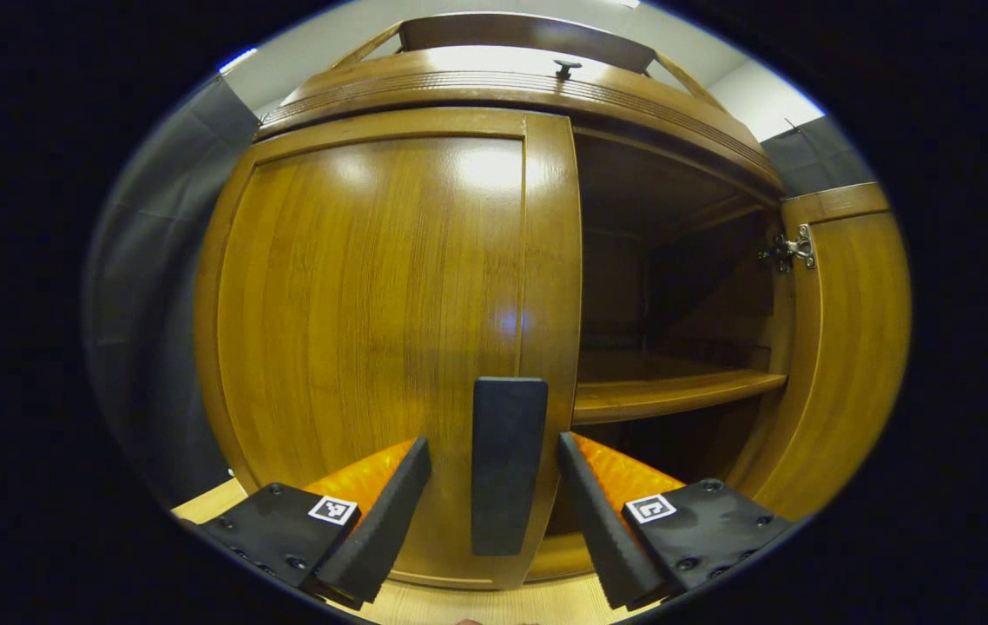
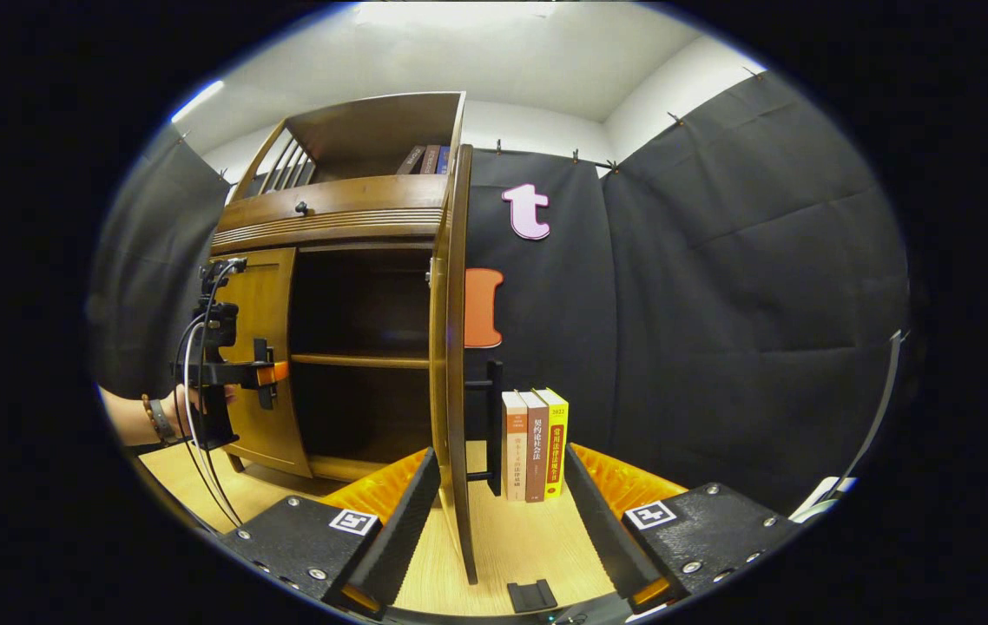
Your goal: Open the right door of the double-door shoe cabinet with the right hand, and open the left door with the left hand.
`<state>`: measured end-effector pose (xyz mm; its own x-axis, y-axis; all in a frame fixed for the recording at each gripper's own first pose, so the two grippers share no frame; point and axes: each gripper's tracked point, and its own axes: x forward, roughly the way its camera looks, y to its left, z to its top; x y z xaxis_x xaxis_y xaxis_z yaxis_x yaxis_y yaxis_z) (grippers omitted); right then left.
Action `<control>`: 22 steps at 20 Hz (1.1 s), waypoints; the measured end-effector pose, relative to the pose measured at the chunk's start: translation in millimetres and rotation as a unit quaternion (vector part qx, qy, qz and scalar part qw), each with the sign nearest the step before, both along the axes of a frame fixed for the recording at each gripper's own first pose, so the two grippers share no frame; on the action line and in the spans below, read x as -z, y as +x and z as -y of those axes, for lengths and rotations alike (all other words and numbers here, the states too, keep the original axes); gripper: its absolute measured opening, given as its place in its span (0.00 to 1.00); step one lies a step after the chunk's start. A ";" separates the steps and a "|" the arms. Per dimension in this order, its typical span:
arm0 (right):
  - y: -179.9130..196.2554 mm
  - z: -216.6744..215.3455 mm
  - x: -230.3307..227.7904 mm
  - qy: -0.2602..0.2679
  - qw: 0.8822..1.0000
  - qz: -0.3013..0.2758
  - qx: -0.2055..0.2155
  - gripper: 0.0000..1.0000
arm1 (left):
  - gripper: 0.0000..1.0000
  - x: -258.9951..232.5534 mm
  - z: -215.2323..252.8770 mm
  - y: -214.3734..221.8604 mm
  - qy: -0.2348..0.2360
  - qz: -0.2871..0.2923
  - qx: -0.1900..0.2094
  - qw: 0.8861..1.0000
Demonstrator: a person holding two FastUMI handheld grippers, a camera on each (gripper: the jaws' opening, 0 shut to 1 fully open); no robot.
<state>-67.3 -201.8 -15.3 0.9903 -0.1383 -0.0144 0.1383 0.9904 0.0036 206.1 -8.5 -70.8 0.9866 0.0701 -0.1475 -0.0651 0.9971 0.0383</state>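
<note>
Left door handle (image 1: 508, 464) between spread left hand-held gripper (image 1: 494, 495) fingers, seemingly untouched; right hand-held gripper (image 2: 498, 512) spread.

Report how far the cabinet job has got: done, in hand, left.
Done: the right door stands swung wide, its edge between the open right tongs, showing the shelf inside.
In hand: the left tongs are open around the left door's handle, not clamped on it.
Left: the left door is shut and has yet to be pulled open.
</note>
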 end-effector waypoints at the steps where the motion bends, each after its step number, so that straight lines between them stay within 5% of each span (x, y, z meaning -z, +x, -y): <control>1: 1.5 2.2 -0.8 -0.001 1.000 0.001 0.002 0.88 | 0.89 -0.8 5.0 1.7 0.000 0.004 0.008 1.000; 3: 3.7 3.0 -1.5 0.002 1.000 -0.001 0.001 0.88 | 0.51 -3.6 0.1 3.2 0.001 0.014 0.001 1.000; 6: 7.2 6.8 -6.7 0.000 1.000 0.007 0.002 0.88 | 0.39 -2.4 0.6 1.4 -0.003 0.021 -0.004 1.000; 9: 8.4 8.4 -2.7 -0.006 1.000 0.001 -0.008 0.94 | 0.37 -4.8 -1.0 -2.4 0.008 0.024 -0.010 1.000; 13: 6.0 8.8 -3.2 -0.010 1.000 -0.006 -0.009 0.88 | 0.34 -6.9 0.2 -27.0 0.005 0.009 0.001 1.000; 14: 5.0 6.3 -4.8 -0.010 1.000 -0.002 -0.009 0.94 | 0.34 -9.4 -0.3 -35.5 0.012 0.004 0.002 1.000; 16: 5.9 3.2 -11.9 -0.006 1.000 0.011 -0.010 0.88 | 0.34 -14.4 -1.5 -53.9 0.004 -0.003 0.000 1.000; 22: 15.3 -7.0 -19.0 0.015 1.000 0.014 -0.018 0.94 | 0.34 -31.2 -21.3 -121.9 0.001 -0.007 -0.002 1.000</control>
<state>-52.1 -194.8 3.6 0.9946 -0.1033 0.0097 0.1029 0.9940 0.0358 84.2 12.8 -39.7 0.9842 0.0737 -0.1611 -0.0677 0.9968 0.0422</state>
